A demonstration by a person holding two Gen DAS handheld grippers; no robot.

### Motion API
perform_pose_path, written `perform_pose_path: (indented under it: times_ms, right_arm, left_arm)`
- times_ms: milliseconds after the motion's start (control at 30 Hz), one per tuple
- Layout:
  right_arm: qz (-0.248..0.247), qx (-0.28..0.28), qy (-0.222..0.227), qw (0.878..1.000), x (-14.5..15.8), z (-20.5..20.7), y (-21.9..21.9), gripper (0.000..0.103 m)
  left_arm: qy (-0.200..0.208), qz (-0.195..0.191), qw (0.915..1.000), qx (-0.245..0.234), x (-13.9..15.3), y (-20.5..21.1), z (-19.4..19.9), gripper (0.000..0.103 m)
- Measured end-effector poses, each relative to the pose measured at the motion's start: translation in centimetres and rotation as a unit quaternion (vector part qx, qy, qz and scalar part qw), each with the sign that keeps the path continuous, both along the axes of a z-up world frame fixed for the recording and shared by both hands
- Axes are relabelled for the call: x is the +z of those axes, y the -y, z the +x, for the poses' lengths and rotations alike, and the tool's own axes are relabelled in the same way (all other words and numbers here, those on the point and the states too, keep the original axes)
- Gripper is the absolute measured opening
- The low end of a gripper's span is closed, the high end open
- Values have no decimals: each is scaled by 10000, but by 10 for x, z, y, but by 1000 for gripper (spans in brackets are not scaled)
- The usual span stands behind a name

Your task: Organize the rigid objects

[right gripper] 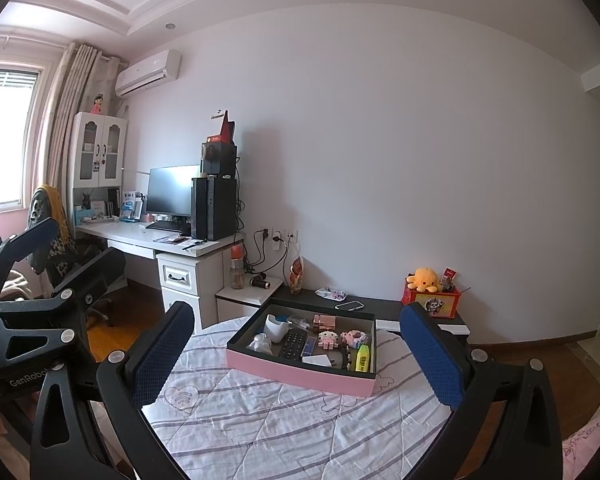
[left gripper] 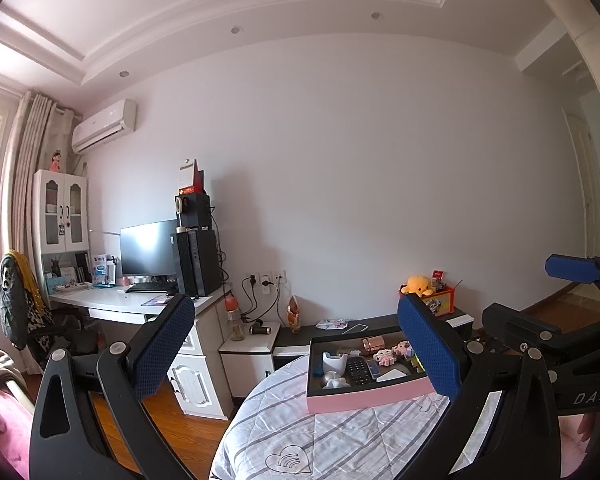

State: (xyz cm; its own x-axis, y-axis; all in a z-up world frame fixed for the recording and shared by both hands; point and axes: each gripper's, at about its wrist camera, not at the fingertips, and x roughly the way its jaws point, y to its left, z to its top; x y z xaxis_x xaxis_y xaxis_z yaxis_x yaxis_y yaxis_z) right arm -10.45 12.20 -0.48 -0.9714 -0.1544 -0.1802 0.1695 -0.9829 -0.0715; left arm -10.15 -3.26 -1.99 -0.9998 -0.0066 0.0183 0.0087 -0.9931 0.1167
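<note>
A pink-sided tray with a dark inside (right gripper: 296, 374) (left gripper: 364, 398) sits on the striped bed cover. In it lie a black remote (right gripper: 293, 345) (left gripper: 358, 370), a white cup (right gripper: 275, 328), a white figurine (right gripper: 261, 342), a rose-gold box (right gripper: 325, 322), pink toys (right gripper: 354, 338) and a yellow highlighter (right gripper: 363, 358). My left gripper (left gripper: 296, 354) is open and empty, held above the bed short of the tray. My right gripper (right gripper: 296, 354) is open and empty, also short of the tray. The right gripper shows at the right of the left wrist view (left gripper: 540, 300).
The striped bed cover (right gripper: 260, 432) fills the foreground. Beyond the tray stands a low dark cabinet (right gripper: 384, 306) with a phone (right gripper: 349, 305), and an orange box with a yellow plush (right gripper: 422, 280). A white desk with monitor and computer tower (right gripper: 214, 208) stands at left.
</note>
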Motion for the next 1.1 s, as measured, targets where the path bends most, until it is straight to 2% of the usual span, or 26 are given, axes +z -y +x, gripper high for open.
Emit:
perform_pose_path:
  times_ms: [133, 367, 700, 833, 1100]
  right_arm:
    - [-9, -4, 29, 10000, 0, -1, 0, 103]
    - [-32, -8, 75, 10000, -1, -4, 0, 103]
    - [-241, 122, 135, 9995, -1, -8, -4, 103]
    - [-176, 57, 134, 9997, -1, -10, -3, 103]
    - [-172, 55, 133, 9997, -2, -12, -3, 103]
  left_arm:
    - [15, -46, 10000, -7, 0, 0, -1, 103]
    - [195, 90, 9998, -53, -1, 3, -6, 103]
    - [36, 210, 9995, -251, 0, 7, -6, 102]
    - [25, 163, 9996, -233, -1, 5, -9, 102]
    - [90, 311, 9989, -327, -3, 7, -14, 103]
